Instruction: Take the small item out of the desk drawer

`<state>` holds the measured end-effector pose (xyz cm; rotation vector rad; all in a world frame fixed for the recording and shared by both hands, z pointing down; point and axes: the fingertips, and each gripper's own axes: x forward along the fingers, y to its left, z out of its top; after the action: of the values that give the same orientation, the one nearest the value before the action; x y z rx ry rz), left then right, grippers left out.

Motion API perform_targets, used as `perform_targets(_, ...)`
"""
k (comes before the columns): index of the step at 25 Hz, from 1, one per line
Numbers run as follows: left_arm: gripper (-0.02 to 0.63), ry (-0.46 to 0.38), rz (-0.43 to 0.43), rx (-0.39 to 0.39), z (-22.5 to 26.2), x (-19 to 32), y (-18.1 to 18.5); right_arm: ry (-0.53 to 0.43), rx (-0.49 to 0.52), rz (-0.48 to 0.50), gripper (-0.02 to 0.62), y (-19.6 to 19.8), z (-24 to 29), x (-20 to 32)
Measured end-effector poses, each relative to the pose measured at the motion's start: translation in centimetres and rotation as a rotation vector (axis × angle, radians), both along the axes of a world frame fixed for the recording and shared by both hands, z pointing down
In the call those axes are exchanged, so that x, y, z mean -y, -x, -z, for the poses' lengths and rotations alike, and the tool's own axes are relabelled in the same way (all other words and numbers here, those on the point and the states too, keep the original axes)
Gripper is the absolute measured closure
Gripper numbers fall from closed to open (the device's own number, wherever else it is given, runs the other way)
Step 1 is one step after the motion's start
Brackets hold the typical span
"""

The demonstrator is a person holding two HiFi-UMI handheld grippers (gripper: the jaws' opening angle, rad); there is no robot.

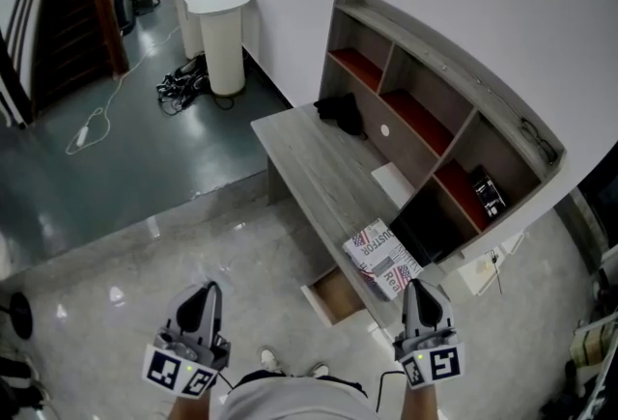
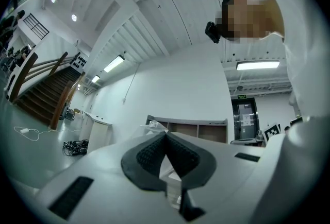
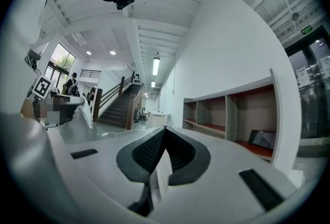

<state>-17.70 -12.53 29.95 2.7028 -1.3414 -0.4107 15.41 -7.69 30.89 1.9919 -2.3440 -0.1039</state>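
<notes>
The grey desk has a drawer pulled partly out under its near end; the wooden inside shows, and I see no small item in it. In the head view my left gripper hovers over the floor, left of the drawer, with its jaws closed and empty. My right gripper hangs just right of the drawer, by the desk's near corner. In the left gripper view the left gripper has its tips touching. The right gripper also shows its tips together with nothing between them.
A printed packet lies on the desk's near end above the drawer. The shelf unit holds a black item. A black bundle sits at the desk's far end. A white pedestal table and cables stand beyond.
</notes>
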Motion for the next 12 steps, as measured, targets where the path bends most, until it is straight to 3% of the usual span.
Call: perform_targets(12,0.589,0.011,-0.050,-0.020,-0.2,0.3,0.6,0.015,-0.040,0.050,0.574,4.1,-0.2,1.0)
